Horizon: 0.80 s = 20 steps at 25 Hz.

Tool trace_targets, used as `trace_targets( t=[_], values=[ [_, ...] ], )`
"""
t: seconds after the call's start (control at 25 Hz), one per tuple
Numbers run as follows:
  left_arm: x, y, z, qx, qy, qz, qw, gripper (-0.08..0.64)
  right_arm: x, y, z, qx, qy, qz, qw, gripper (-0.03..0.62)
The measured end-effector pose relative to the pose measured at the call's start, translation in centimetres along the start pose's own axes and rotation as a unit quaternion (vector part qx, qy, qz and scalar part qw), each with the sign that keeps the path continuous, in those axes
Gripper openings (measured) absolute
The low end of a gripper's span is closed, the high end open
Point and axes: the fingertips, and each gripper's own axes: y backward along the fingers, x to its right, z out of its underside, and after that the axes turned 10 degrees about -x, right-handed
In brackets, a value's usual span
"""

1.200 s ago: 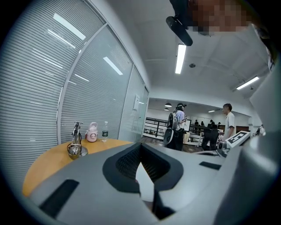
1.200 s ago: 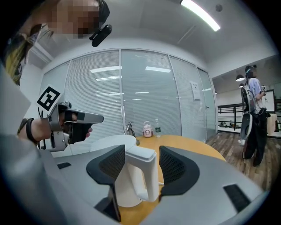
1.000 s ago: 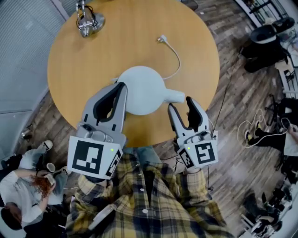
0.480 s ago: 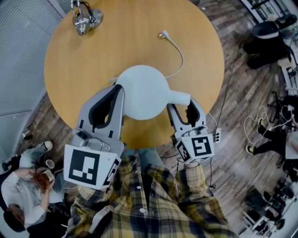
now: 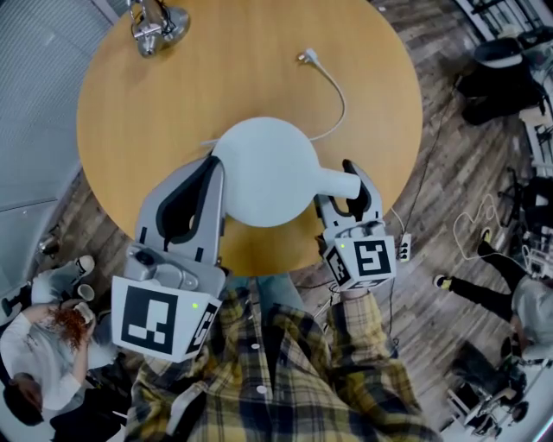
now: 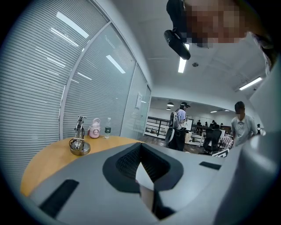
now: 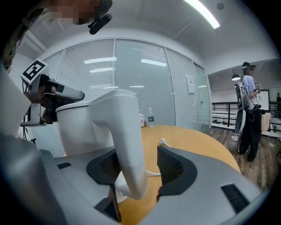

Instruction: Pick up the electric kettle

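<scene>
The white electric kettle [image 5: 268, 173] is over the near part of the round wooden table [image 5: 173, 95]. Its handle [image 5: 339, 181] points right. My right gripper [image 5: 340, 185] is shut on that handle [image 7: 127, 145], which lies against the left pad with a slit of table showing beside the other. The kettle body [image 7: 83, 127] fills the left of the right gripper view. My left gripper [image 5: 216, 168] lies along the kettle's left side, jaws shut [image 6: 142, 151] with a white sliver in the slit between the pads. Whether it touches the kettle I cannot tell.
A white cord with plug [image 5: 308, 58] runs from under the kettle toward the far right of the table. A metal stand [image 5: 155, 22] sits at the far left edge, with a pink flask [image 6: 94, 130] and a bottle [image 6: 107, 131] behind it. A person [image 5: 43, 345] sits on the floor lower left.
The kettle has grown larger in the head view, coming up off the table with the right gripper on its handle. The left gripper has stayed along its left side.
</scene>
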Motion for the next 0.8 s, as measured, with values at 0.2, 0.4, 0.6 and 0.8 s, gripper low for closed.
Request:
trace_targets(
  t=[0.2, 0.4, 0.6, 0.8],
  values=[
    [0.2, 0.0, 0.0, -0.004, 0.0, -0.001, 1.0, 0.003, 0.2, -0.7, -0.9, 0.011, -0.004, 0.005, 1.0, 0.241],
    [0.2, 0.0, 0.0, -0.004, 0.001, -0.001, 1.0, 0.003, 0.0, -1.0, -1.3, 0.02, 0.011, 0.01, 1.0, 0.214],
    [-0.2, -0.1, 0.2, -0.003, 0.004, -0.002, 1.0, 0.003, -0.7, -1.2, -1.3, 0.025, 0.033, 0.03, 0.999, 0.092],
    [-0.4, -0.1, -0.1, 0.0, 0.005, -0.006, 1.0, 0.003, -0.5, -1.2, -1.5, 0.021, 0.031, 0.033, 0.999, 0.087]
  ],
)
